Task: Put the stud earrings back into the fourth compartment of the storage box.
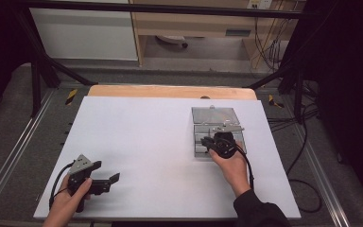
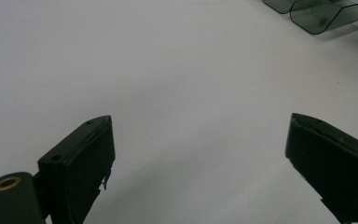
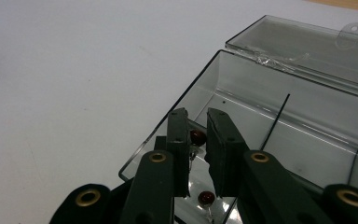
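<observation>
Your right hand-held gripper (image 3: 196, 140) pinches a small red-headed part (image 3: 197, 136) inside the clear plastic box (image 3: 279, 116) at the table's (image 1: 137, 137) far right, lid open for access; your left hand-held gripper (image 2: 198, 154) waits spread, near left.

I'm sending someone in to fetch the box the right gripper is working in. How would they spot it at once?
On the white table, look to the far right area, where the right gripper reaches in. The clear plastic box lies there, lid flung open toward the back. It is see-through and smoky grey, with small dark red beads inside.
</observation>
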A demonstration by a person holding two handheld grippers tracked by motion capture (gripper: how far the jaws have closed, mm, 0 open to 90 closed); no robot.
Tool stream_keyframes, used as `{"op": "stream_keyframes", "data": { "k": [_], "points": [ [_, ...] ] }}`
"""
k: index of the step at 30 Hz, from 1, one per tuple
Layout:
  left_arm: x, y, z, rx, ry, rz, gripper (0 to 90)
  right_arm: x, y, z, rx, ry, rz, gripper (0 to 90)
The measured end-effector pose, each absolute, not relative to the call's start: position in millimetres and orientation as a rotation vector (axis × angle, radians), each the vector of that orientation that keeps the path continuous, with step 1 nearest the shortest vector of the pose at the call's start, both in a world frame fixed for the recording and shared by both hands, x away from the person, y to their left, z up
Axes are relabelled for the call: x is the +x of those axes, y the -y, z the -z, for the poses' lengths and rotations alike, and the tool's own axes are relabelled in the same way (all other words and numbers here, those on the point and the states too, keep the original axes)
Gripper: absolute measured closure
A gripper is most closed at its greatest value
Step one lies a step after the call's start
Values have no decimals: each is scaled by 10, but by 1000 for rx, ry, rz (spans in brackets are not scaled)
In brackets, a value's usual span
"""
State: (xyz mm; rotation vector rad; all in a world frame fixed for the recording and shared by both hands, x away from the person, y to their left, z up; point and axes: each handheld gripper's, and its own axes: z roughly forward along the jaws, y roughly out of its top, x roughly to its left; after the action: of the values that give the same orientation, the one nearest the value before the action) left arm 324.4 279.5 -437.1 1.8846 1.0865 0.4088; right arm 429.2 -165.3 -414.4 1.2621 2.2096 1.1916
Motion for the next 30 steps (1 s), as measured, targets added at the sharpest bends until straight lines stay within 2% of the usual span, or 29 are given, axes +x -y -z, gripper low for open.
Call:
{"op": "stream_keyframes", "data": {
  "k": [8,10,14,18,30],
  "points": [
    [3243,-2795,4372,1885,-1086,-408,84,4304,1646,4183,1274,-2219,-1168,790],
    [3243,-2794,4372,1886,-1085,-408,84,4303,1648,4187,1281,-2213,-1178,723],
    [3243,-2792,4370,1887,-1083,-408,84,4278,1656,4144,1273,-2190,-1207,658],
    [3240,-2794,4366,1889,-1079,-406,84,4242,1662,4090,1263,-2163,-1246,496],
    [3241,-2789,4367,1889,-1078,-407,84,4231,1651,4059,1261,-2149,-1262,421]
  ]
}}
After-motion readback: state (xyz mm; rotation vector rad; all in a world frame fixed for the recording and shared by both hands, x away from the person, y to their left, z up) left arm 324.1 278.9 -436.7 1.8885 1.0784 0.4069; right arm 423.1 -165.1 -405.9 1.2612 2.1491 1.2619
